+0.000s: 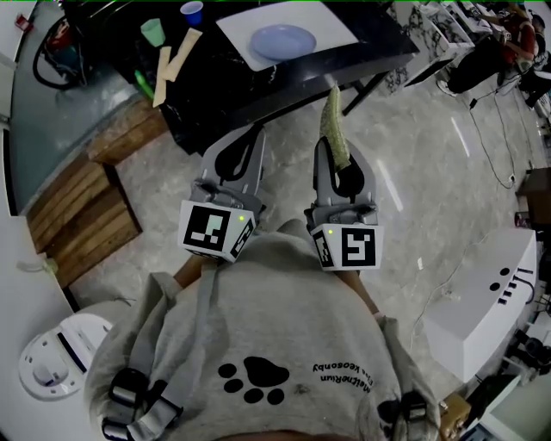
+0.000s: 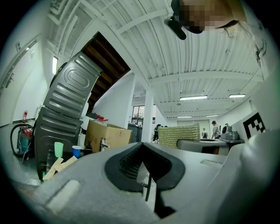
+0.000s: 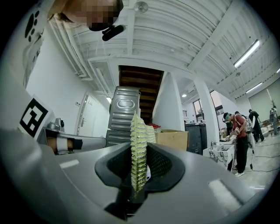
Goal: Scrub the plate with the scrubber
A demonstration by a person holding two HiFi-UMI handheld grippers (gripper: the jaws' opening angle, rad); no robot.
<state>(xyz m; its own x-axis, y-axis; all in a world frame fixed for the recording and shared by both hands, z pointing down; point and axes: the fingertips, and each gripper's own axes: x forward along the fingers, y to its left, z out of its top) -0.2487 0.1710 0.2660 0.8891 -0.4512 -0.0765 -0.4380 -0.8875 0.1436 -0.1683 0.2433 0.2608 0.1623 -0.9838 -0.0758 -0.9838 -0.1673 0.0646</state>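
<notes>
Plate (image 1: 282, 40) lies well beyond scrubber (image 1: 334, 126) clamped in right gripper (image 1: 343, 170)

Upside-down print (image 1: 343, 376) on sweatshirt (image 1: 258, 301): too small, unreadable.

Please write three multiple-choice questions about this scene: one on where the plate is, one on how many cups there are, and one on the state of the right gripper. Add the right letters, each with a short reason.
1. Where is the plate?
A) on the white mat on the black table
B) on the floor
C) on a shelf

2. How many cups stand on the table?
A) none
B) two
C) five

3. In what state is the right gripper?
A) open and empty
B) shut on the scrubber
C) shut on a spoon

Answers:
1 A: the pale blue plate lies on the mat.
2 B: one blue cup and one green cup.
3 B: its jaws clamp the yellow-green scrubber.
</notes>
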